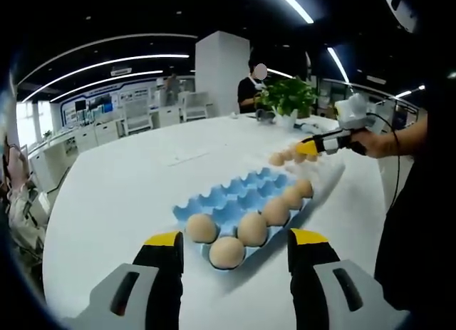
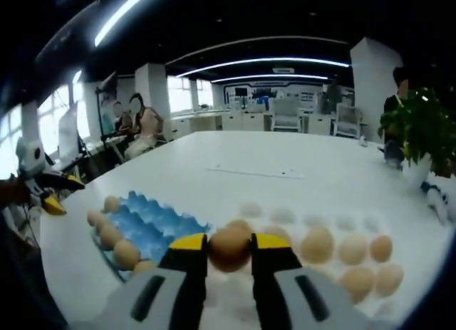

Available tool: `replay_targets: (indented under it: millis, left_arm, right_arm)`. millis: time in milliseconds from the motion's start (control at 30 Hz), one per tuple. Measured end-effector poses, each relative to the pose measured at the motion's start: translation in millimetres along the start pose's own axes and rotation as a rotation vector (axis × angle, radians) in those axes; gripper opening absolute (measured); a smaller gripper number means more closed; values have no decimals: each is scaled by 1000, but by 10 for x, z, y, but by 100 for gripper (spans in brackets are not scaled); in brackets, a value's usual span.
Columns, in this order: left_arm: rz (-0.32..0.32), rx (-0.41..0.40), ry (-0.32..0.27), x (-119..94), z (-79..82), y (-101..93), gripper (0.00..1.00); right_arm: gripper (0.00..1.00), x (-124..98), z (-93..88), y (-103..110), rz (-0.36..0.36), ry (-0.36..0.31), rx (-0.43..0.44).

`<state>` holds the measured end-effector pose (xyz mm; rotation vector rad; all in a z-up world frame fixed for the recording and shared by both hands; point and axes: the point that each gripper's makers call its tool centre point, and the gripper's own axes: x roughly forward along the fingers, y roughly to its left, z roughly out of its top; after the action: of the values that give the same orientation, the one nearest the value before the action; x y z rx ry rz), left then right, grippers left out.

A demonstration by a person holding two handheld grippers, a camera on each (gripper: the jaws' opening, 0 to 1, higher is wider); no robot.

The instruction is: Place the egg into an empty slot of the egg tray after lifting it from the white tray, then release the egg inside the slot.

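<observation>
The blue egg tray (image 1: pixel 239 194) lies on the white table, with several brown eggs (image 1: pixel 226 251) along its near edge and empty slots behind. My left gripper (image 1: pixel 235 248) hangs open just in front of it, nothing between its fingers. In the right gripper view, my right gripper (image 2: pixel 229 246) is shut on a brown egg (image 2: pixel 229 249), held above the white tray (image 2: pixel 285 287), where several more eggs (image 2: pixel 317 244) rest. The blue egg tray (image 2: pixel 153 227) lies to the left of it. The right gripper (image 1: pixel 308 147) also appears in the left gripper view, over the white tray (image 1: pixel 324 177).
A potted plant (image 1: pixel 288 98) stands at the table's far side, near a person. A sheet of paper (image 2: pixel 256 172) lies mid-table. Office desks and chairs fill the background. The holder's hand and dark sleeve (image 1: pixel 420 173) are at right.
</observation>
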<state>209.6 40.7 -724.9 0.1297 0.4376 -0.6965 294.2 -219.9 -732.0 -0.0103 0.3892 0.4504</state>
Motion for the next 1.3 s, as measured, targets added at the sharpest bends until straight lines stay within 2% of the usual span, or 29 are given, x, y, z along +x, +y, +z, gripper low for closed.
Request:
replay_targets:
  millis: [500,733,1033,1300]
  left_arm:
    - [5,-4,7,-16,-29,29,59]
    - [3,0,15,-13,-48,27,59]
    - [8,-4,19,-30,-55,46,59]
    - [11,-11,23,-38,-62,57,61]
  right_arm:
    - [23,269,29,567,143,7,-4]
    - [23,426,86,938,223,-5,-1]
    - [23,636,122,1413,336,-5,-39]
    - [23,777,86,1717,407,10,-60]
